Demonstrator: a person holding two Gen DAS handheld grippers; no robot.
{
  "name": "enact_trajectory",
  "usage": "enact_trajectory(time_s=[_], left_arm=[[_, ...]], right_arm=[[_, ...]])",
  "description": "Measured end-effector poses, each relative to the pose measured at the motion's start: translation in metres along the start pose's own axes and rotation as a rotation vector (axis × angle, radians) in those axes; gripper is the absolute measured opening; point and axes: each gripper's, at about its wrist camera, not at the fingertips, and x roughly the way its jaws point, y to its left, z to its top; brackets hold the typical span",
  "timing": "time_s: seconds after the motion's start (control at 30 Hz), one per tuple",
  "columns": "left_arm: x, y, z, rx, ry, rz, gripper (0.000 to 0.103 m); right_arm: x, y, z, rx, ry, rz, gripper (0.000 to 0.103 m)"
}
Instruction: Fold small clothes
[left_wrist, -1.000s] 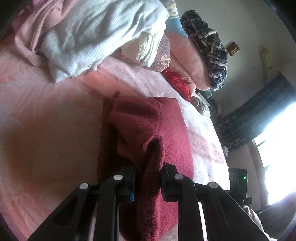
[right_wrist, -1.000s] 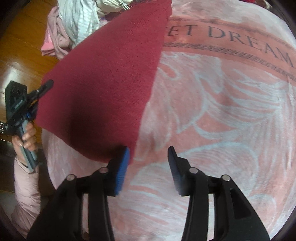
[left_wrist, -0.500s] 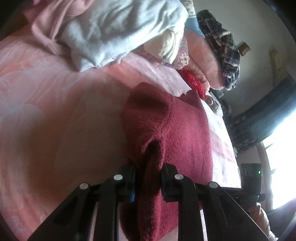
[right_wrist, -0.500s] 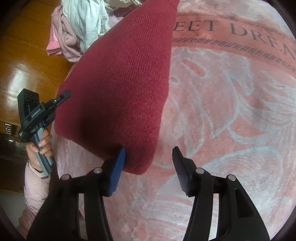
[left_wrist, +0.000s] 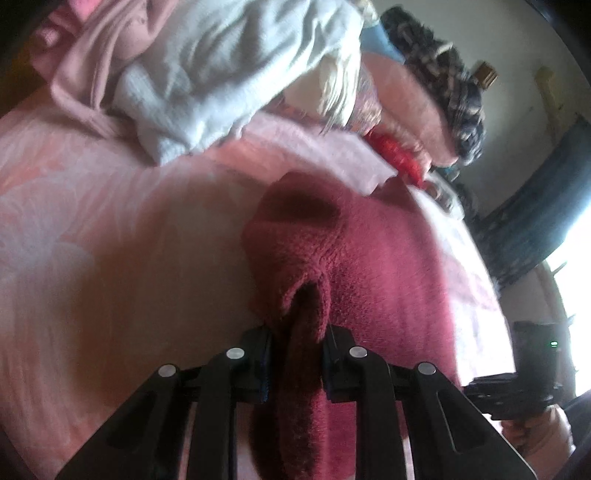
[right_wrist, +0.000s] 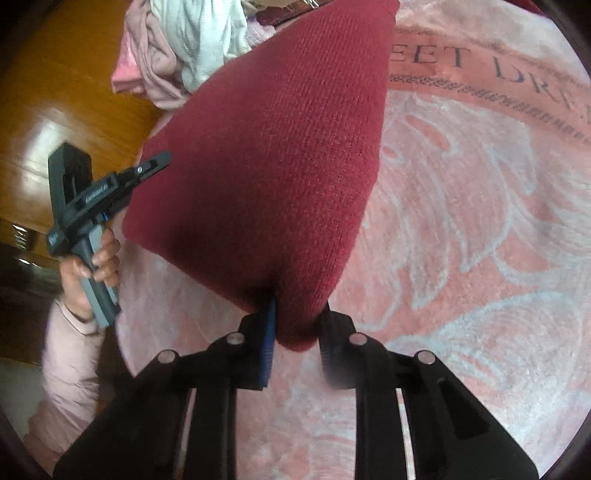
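A dark red knitted garment (right_wrist: 273, 155) lies spread on the pink bedspread (right_wrist: 461, 258). My left gripper (left_wrist: 295, 354) is shut on a bunched corner of the red garment (left_wrist: 369, 280), which folds up between its fingers. My right gripper (right_wrist: 295, 332) is closed on the near corner of the same garment. The left gripper also shows in the right wrist view (right_wrist: 147, 170), held in a hand at the garment's left edge. The right gripper's body shows in the left wrist view (left_wrist: 532, 373) at the far right.
A heap of white and pink clothes (left_wrist: 207, 74) lies at the head of the bed, also in the right wrist view (right_wrist: 184, 44). Pink bedding, a plaid cloth (left_wrist: 454, 92) and a red item (left_wrist: 399, 155) lie beyond. Wooden floor (right_wrist: 66, 96) lies left of the bed.
My right gripper moved onto the garment's near corner and closed from open to gripping it. My left gripper kept its hold and drew its corner over the garment.
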Motion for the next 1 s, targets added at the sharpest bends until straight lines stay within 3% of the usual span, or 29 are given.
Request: enact_trajectory(time_s=[0.13, 0.3, 0.4, 0.47, 0.57, 0.63, 0.7, 0.77, 0.87, 0.93, 1.0], left_arm=[[0.024, 0.013, -0.013, -0.057, 0.022, 0.026, 0.028], [0.013, 0.012, -0.014, -0.088, 0.003, 0.038, 0.04], [-0.007, 0.01, -0.018, -0.112, 0.002, 0.011, 0.052], [-0.024, 0.008, -0.025, -0.122, 0.002, 0.009, 0.066], [-0.042, 0.0, -0.042, -0.104, -0.004, 0.003, 0.066], [-0.042, -0.008, -0.052, -0.062, 0.024, 0.053, 0.066], [-0.035, -0.01, -0.06, -0.058, 0.051, 0.07, 0.063], [-0.025, -0.008, -0.063, -0.062, 0.076, 0.075, 0.036], [-0.023, -0.008, -0.062, -0.035, 0.07, 0.083, 0.02], [-0.018, -0.007, -0.061, -0.002, 0.085, 0.124, 0.019], [-0.008, 0.003, -0.064, -0.032, 0.116, 0.122, 0.019]], right_arm=[[0.011, -0.005, -0.003, 0.024, 0.003, 0.014, 0.02], [0.003, 0.004, -0.003, -0.014, -0.017, 0.005, 0.024], [-0.005, -0.002, -0.004, -0.006, -0.022, 0.028, 0.025], [-0.007, -0.004, -0.005, -0.007, -0.021, 0.033, 0.025], [-0.005, -0.008, -0.006, -0.007, -0.018, 0.028, 0.025], [-0.006, -0.008, -0.006, -0.003, -0.015, 0.026, 0.025], [-0.006, -0.009, -0.005, -0.009, -0.015, 0.02, 0.025], [-0.003, -0.002, -0.001, -0.011, -0.017, 0.012, 0.025], [-0.002, -0.001, 0.0, -0.015, -0.016, 0.01, 0.025], [0.001, 0.001, 0.0, -0.014, -0.009, -0.001, 0.026], [0.006, 0.001, 0.0, -0.004, 0.003, -0.001, 0.027]])
